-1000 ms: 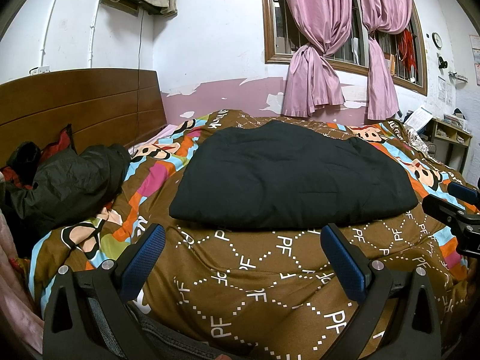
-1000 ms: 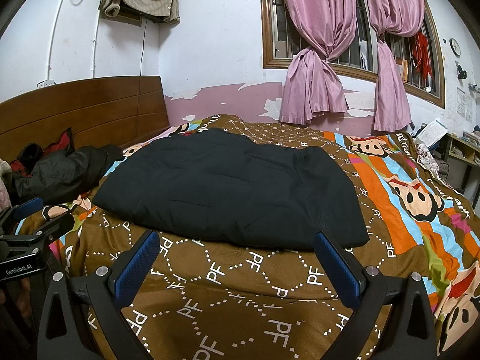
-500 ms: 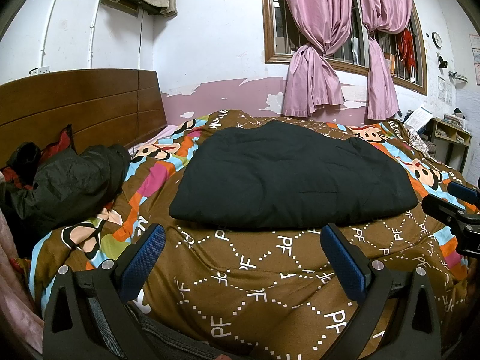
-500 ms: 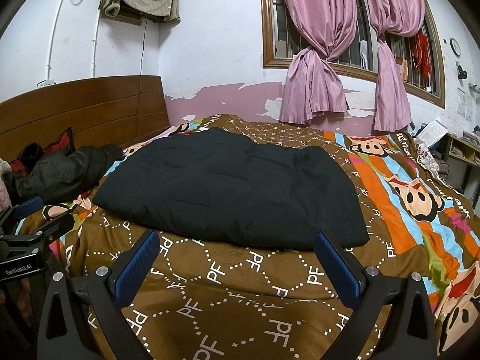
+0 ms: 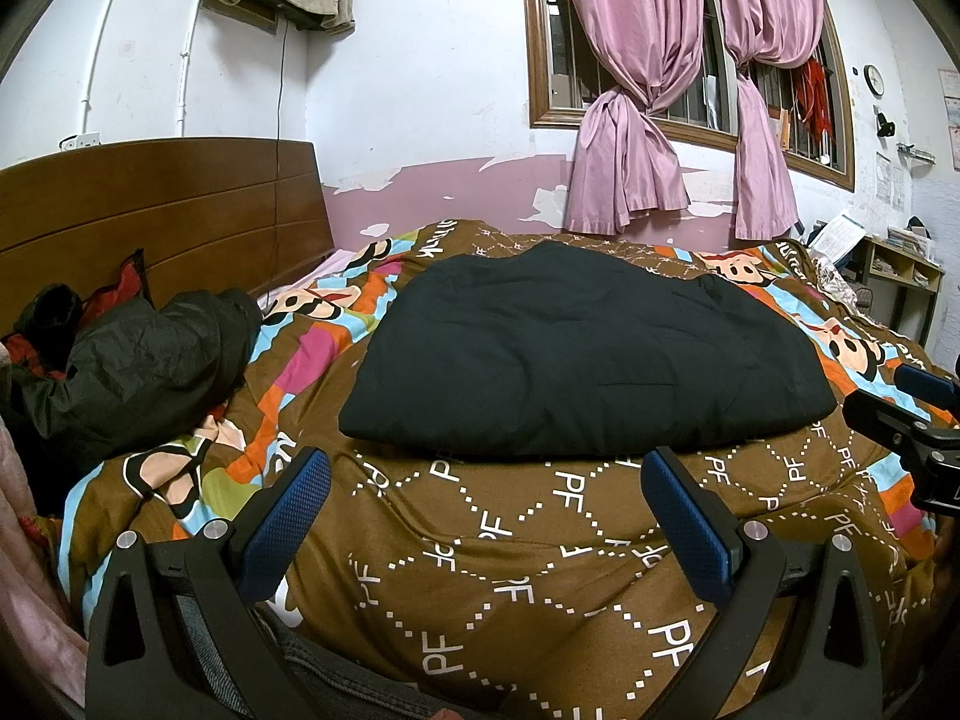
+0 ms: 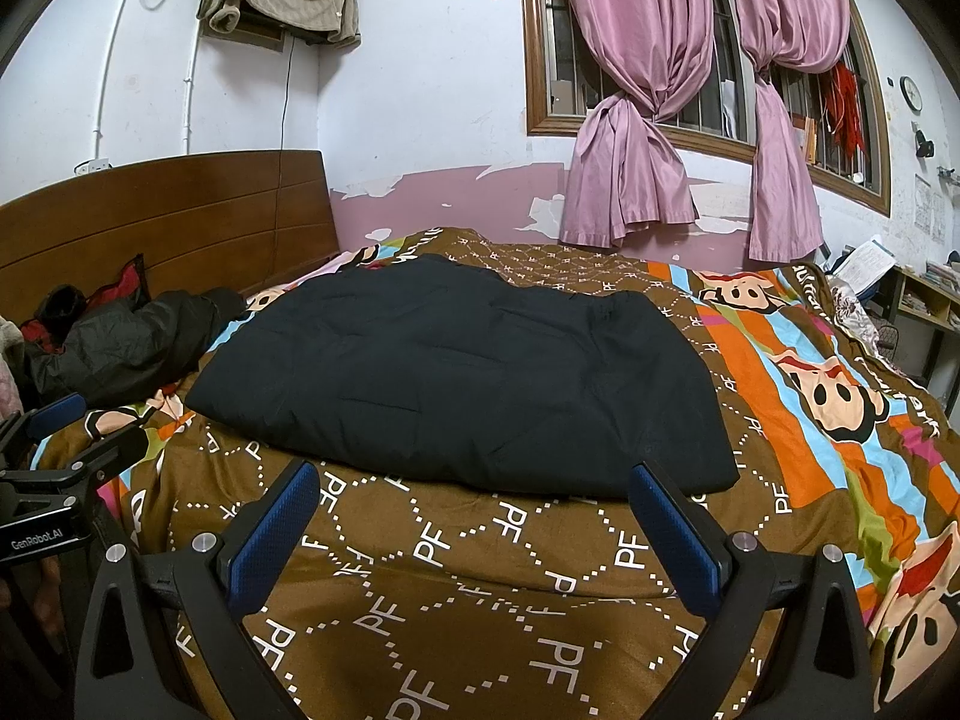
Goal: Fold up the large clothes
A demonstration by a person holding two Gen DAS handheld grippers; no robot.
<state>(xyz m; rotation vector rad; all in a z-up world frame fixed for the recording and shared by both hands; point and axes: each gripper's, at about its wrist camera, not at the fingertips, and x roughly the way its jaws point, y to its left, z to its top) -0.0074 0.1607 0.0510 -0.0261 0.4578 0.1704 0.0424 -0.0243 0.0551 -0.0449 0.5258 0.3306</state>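
Observation:
A large black padded garment (image 5: pixel 585 354) (image 6: pixel 474 378) lies folded flat in the middle of the bed, on a brown patterned quilt (image 5: pixel 510 546) (image 6: pixel 456 564). My left gripper (image 5: pixel 485 480) hovers open over the quilt, just short of the garment's near edge, its blue pads wide apart and holding nothing. My right gripper (image 6: pixel 474 495) is open too, just short of the near edge further right. Each gripper shows at the edge of the other's view: the right gripper (image 5: pixel 906 414) on the right, the left gripper (image 6: pixel 66 438) on the left.
A crumpled dark jacket (image 5: pixel 138 366) (image 6: pixel 126 345) lies heaped at the left by the wooden headboard (image 5: pixel 156 204). Pink curtains (image 5: pixel 630 138) hang at the window behind the bed. A shelf unit (image 5: pixel 900 276) stands at the far right.

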